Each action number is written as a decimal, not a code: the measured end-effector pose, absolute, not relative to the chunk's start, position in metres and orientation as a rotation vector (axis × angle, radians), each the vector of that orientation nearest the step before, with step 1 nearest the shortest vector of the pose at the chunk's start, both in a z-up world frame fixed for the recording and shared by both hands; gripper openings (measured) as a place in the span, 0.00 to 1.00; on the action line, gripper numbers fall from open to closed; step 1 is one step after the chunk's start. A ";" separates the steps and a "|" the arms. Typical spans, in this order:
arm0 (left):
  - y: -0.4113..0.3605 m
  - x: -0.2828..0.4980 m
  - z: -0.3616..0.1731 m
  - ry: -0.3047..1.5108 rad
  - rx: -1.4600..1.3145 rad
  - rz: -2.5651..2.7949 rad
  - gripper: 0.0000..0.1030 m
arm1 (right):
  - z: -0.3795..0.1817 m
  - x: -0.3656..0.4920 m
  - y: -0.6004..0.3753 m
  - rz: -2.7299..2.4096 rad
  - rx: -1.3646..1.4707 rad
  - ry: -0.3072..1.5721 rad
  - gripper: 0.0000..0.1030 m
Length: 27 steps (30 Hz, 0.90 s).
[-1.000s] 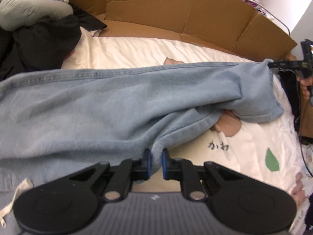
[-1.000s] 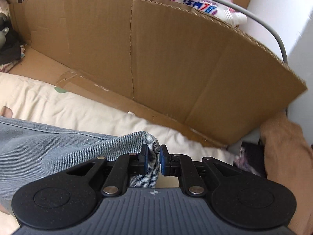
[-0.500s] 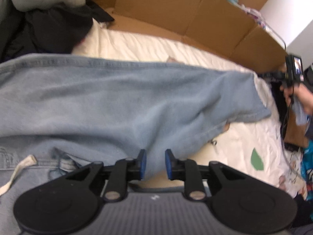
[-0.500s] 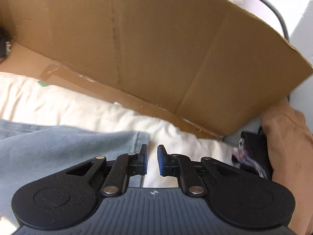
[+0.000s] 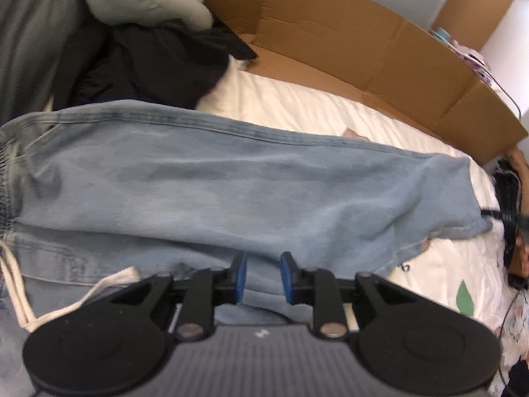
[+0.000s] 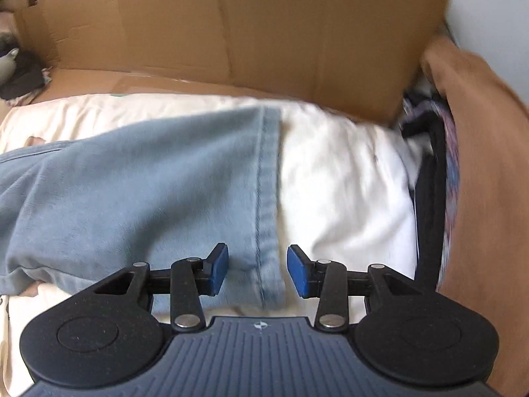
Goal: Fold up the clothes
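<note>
While the jeans lie flat across the white sheet of the bed, both grippers hang just over them with nothing in their grip.

At the left end of the bed, the waist of the jeans shows, with a cream drawstring trailing from it. Behind the waist, at the far left corner, sits a heap of black clothes with a gray piece on top. Brown cardboard stands along the far edge of the bed.

The left gripper sits over the near edge of the jeans, close to the middle of the leg. Its blue pads are a small way apart, and blue cloth shows in the gap between them, but they do not pinch it.

Going right, the leg runs on to its hem. A green leaf shape is printed on the sheet near the right end of the bed.

In the right wrist view, the right gripper is over the hem of the jeans. Its jaws are wide apart, and the stitched hem runs between them without being held. White sheet lies bare to the right of the hem. At the right edge of the bed are dark clothes and a brown cloth.
</note>
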<state>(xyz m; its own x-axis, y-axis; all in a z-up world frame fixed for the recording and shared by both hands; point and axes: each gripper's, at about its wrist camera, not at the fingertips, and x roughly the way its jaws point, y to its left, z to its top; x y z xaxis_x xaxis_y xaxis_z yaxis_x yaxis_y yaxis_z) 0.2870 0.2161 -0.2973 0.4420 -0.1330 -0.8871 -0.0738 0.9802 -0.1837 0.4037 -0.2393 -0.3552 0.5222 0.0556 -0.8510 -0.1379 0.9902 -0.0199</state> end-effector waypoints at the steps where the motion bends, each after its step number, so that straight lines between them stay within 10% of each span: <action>1: 0.219 0.286 -0.297 1.112 -0.208 -0.026 0.23 | -0.357 0.402 -0.241 0.108 -0.071 1.019 0.45; 11: 0.230 0.279 -0.301 1.124 -0.220 0.029 0.24 | -0.377 0.392 -0.254 0.038 0.086 1.072 0.44; 15: 0.230 0.280 -0.302 1.134 -0.211 0.033 0.24 | -0.375 0.387 -0.253 0.026 0.065 1.081 0.13; 27: 0.263 0.309 -0.287 1.068 -0.214 0.128 0.30 | -0.353 0.389 -0.269 -0.030 -0.057 1.031 0.09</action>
